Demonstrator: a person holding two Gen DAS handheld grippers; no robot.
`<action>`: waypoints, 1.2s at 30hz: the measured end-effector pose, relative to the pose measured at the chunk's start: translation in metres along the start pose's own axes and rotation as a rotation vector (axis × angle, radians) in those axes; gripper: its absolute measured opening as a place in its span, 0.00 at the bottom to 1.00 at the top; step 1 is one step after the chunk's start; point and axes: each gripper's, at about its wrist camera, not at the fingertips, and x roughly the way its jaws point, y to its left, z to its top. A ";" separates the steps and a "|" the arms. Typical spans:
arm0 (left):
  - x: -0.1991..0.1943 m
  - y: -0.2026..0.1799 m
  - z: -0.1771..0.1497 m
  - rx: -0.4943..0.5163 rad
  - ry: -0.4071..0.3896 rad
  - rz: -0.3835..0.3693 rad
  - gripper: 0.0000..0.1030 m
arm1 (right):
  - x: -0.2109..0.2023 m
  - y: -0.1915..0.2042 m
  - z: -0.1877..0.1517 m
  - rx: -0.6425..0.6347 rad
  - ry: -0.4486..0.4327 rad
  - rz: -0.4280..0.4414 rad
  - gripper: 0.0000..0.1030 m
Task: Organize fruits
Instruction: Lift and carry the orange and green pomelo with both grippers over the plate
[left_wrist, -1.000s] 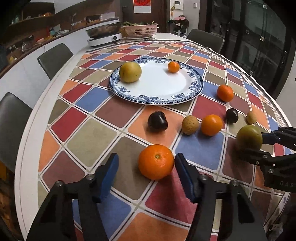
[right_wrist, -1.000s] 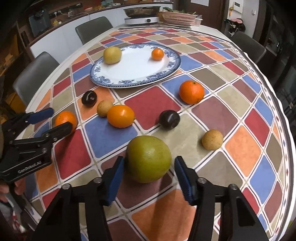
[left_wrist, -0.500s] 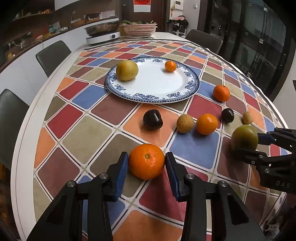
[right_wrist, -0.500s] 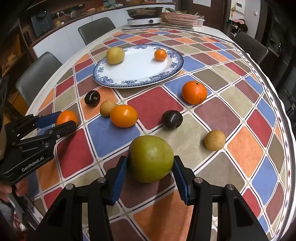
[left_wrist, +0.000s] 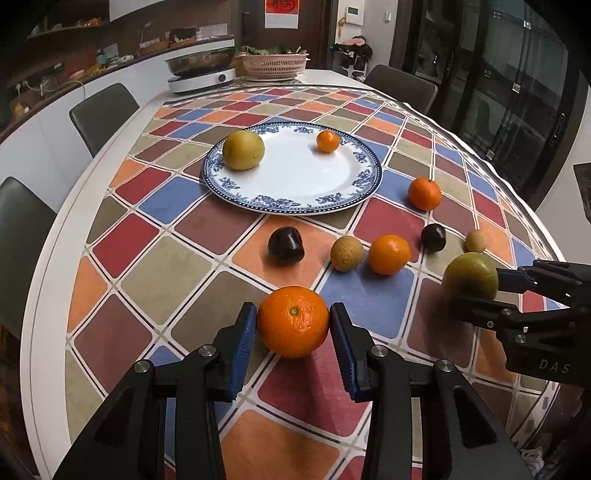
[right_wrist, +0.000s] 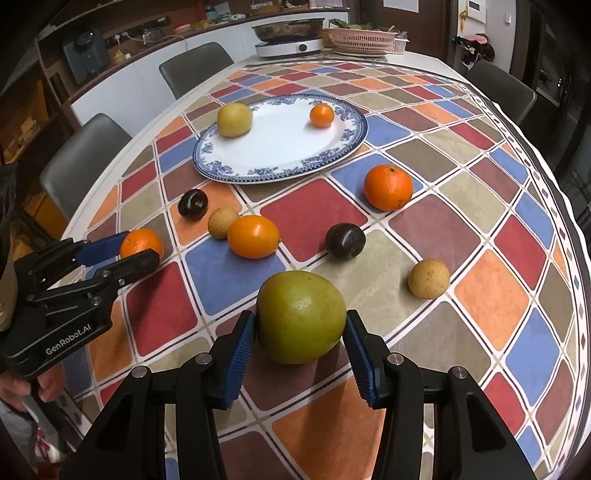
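Note:
A large orange (left_wrist: 293, 321) sits on the checkered tablecloth, and my left gripper (left_wrist: 293, 318) is shut on it, its blue pads (left_wrist: 245, 334) pressing both sides. My right gripper (right_wrist: 301, 325) is shut on a big green fruit (right_wrist: 301, 315). Each gripper shows in the other's view: the left gripper (right_wrist: 142, 245) on its orange (right_wrist: 142, 242), the right gripper (left_wrist: 476, 288) on the green fruit (left_wrist: 471, 275). A blue-rimmed white plate (left_wrist: 295, 212) farther back holds a yellow fruit (left_wrist: 243, 149) and a small orange (left_wrist: 327, 141).
Loose on the cloth between plate and grippers lie two dark plums (right_wrist: 193, 204) (right_wrist: 345, 242), two tan fruits (right_wrist: 222, 222) (right_wrist: 428, 278) and two oranges (right_wrist: 253, 236) (right_wrist: 388, 187). A cooker with a pan (left_wrist: 201, 75) and a pink basket (left_wrist: 275, 66) stand at the far end. Chairs (left_wrist: 105, 110) line the left edge.
My left gripper's jaws have closed from wide apart onto the large orange. The right gripper's jaws have drawn in against the green fruit.

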 end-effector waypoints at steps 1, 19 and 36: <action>-0.002 -0.001 0.000 -0.002 -0.003 -0.002 0.39 | -0.001 0.000 0.000 0.000 -0.004 0.002 0.48; -0.047 -0.017 0.010 -0.038 -0.099 -0.028 0.39 | -0.040 0.000 0.007 -0.023 -0.108 0.058 0.44; -0.086 -0.034 0.044 -0.023 -0.220 -0.016 0.39 | -0.083 -0.006 0.036 -0.069 -0.234 0.127 0.44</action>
